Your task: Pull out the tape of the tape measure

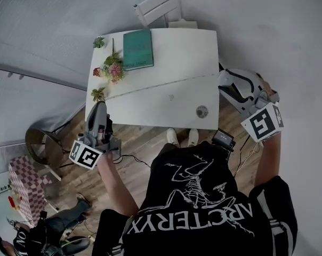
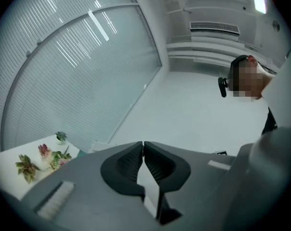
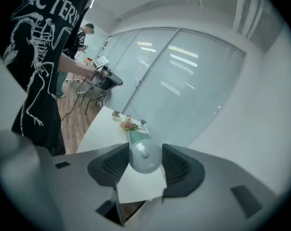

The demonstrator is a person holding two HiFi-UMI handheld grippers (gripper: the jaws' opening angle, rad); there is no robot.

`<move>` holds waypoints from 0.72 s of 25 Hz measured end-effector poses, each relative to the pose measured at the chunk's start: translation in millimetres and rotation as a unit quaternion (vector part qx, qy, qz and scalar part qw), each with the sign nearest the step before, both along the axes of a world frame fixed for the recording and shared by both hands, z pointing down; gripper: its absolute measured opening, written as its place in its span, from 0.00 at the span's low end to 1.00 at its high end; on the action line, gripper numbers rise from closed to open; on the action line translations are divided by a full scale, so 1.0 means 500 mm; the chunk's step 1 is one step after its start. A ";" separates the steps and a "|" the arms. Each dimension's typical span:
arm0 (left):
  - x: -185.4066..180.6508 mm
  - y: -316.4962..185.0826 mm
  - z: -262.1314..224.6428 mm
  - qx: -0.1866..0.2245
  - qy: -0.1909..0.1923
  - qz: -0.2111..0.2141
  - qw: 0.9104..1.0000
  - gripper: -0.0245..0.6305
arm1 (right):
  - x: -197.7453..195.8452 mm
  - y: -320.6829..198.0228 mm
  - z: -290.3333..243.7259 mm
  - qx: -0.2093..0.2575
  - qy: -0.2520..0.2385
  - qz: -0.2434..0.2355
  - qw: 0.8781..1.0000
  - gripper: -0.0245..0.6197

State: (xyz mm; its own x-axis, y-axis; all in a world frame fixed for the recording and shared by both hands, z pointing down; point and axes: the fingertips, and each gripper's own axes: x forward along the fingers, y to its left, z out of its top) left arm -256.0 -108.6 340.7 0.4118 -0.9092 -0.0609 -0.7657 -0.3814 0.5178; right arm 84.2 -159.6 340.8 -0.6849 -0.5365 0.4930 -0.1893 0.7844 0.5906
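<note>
Right gripper [image 3: 145,147] clamps tape measure [image 3: 144,160]; left gripper [image 2: 143,144] closed.

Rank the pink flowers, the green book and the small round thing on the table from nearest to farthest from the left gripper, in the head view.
1. pink flowers, at the left edge of the table, just beyond the left gripper.
2. green book, at the far edge.
3. small round thing, near the front right corner.
</note>
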 end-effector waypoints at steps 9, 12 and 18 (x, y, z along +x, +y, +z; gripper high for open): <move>-0.058 0.002 0.001 -0.005 -0.038 -0.070 0.997 0.07 | 0.074 -0.037 -0.031 0.012 -0.079 0.092 0.993 0.38; -0.039 -0.014 0.021 -0.013 -0.033 -0.070 0.997 0.07 | 0.051 -0.034 -0.003 0.013 -0.077 0.092 0.993 0.38; -0.050 -0.021 0.026 -0.015 -0.033 -0.078 0.996 0.07 | 0.052 -0.030 -0.001 0.046 -0.094 0.113 0.988 0.38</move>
